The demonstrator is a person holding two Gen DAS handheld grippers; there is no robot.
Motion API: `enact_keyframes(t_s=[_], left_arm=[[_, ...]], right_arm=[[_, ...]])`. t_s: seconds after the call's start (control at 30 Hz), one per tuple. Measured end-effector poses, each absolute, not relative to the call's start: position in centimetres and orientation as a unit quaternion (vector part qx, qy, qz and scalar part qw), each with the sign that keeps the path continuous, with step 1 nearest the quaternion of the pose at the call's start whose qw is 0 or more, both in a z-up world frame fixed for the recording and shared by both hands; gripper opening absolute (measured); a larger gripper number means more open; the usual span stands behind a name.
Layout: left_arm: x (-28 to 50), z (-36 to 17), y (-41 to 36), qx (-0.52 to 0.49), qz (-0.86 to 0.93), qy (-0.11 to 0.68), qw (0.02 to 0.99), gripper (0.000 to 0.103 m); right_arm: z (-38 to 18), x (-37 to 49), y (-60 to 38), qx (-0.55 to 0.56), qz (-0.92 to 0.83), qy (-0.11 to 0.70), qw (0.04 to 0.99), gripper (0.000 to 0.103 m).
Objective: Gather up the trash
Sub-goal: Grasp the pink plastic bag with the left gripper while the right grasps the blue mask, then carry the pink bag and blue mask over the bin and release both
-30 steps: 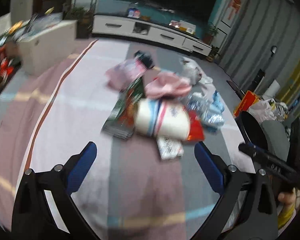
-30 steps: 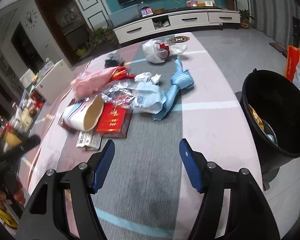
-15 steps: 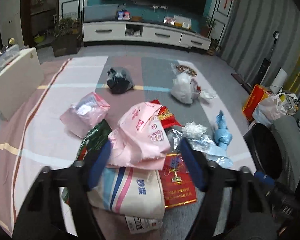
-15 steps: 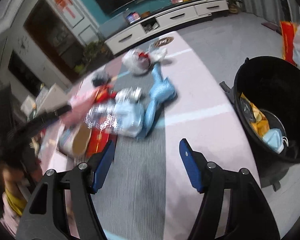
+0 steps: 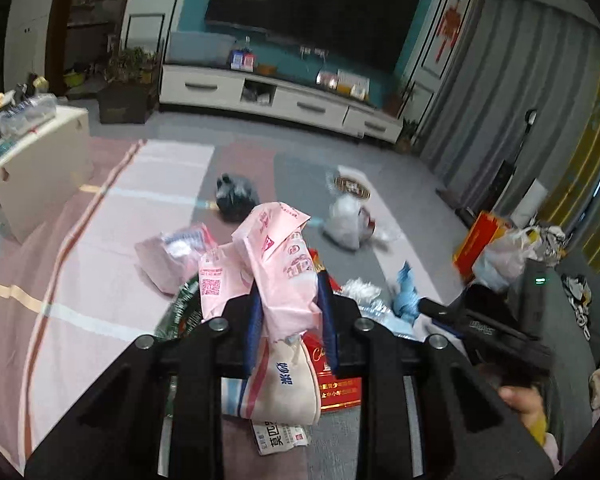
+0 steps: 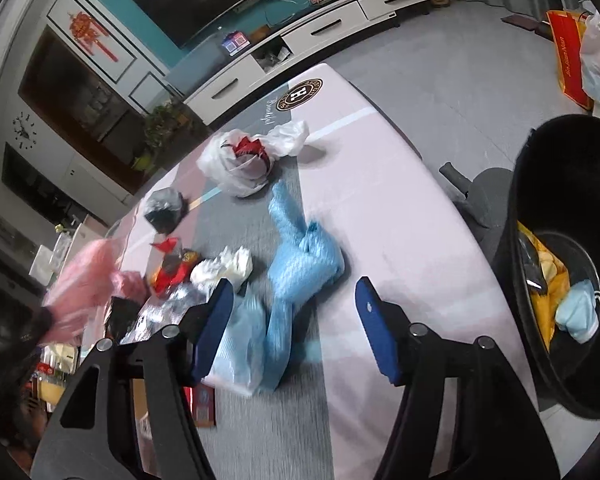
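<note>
My left gripper (image 5: 290, 320) is shut on a pink plastic wrapper (image 5: 280, 264) and holds it up above the trash pile; it shows blurred at the left of the right wrist view (image 6: 84, 280). Under it lie a striped paper cup (image 5: 276, 388) and a red box (image 5: 336, 384). My right gripper (image 6: 296, 328) is open and empty above a blue crumpled bag (image 6: 300, 264). The black trash bin (image 6: 560, 264), with trash inside, stands at the right edge.
On the striped mat (image 6: 380, 208) lie a white plastic bag (image 6: 244, 160), a black bag (image 5: 234, 196), white tissue (image 6: 224, 266) and silver foil (image 6: 168, 308). A white cabinet (image 5: 32, 168) stands left, a TV stand (image 5: 276, 100) behind.
My left gripper moved in over the pile, shut on the pink wrapper and lifted it. My right gripper swung right toward the bin and blue bag, staying open.
</note>
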State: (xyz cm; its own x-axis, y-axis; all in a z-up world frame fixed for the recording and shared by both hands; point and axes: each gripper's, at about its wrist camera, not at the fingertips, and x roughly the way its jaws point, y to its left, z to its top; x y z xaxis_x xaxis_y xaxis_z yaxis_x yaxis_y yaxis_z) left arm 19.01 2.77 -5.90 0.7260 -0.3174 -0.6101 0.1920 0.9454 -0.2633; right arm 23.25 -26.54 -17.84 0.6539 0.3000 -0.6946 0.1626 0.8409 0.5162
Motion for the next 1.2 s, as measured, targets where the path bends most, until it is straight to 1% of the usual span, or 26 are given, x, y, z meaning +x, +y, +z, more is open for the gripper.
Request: enact_keyframes(t_s=[0.17, 0.2, 0.23, 0.27, 0.33, 0.4, 0.57, 0.77, 0.93, 1.2], left_arm=[[17.7, -5.3, 2.8, -0.079, -0.142, 0.337, 0.928, 0.027], [17.6, -5.3, 2.9, -0.078, -0.143, 0.337, 0.927, 0.027], [17.5, -5.4, 2.9, -0.078, -0.142, 0.338, 0.927, 0.027], [17.5, -5.4, 3.0, -0.077, -0.142, 0.340, 0.926, 0.027], [17.3, -5.5, 2.9, -0.075, -0.144, 0.344, 0.925, 0.027], [17.1, -5.6, 2.8, -0.072, -0.145, 0.346, 0.924, 0.027], [16.1, -5.3, 1.9, -0.065, -0.158, 0.344, 0.923, 0.027], [14.9, -4.7, -0.8, -0.052, -0.191, 0.343, 0.918, 0.027], [13.9, -4.4, -4.2, -0.032, -0.229, 0.344, 0.910, 0.027], [12.8, -4.5, -11.1, 0.003, -0.287, 0.355, 0.890, 0.027]], right_arm=[[-18.5, 24.6, -25.6, 0.244, 0.025, 0.427, 0.871, 0.054], [-18.7, 24.8, -25.4, 0.234, 0.017, 0.430, 0.872, 0.050], [-18.8, 24.9, -25.3, 0.226, 0.012, 0.431, 0.873, 0.044], [-18.9, 24.9, -25.3, 0.222, 0.012, 0.430, 0.875, 0.042], [-18.7, 24.6, -25.2, 0.214, 0.012, 0.425, 0.880, 0.032], [-18.1, 24.0, -25.4, 0.215, 0.014, 0.413, 0.885, 0.029], [-14.1, 20.5, -27.0, 0.206, 0.008, 0.349, 0.914, 0.029], [-11.0, 15.8, -29.8, 0.215, -0.001, 0.309, 0.926, 0.029], [-10.5, 12.4, -31.8, 0.220, -0.019, 0.300, 0.928, 0.029], [-11.9, 7.9, -35.6, 0.232, -0.068, 0.303, 0.922, 0.029]])
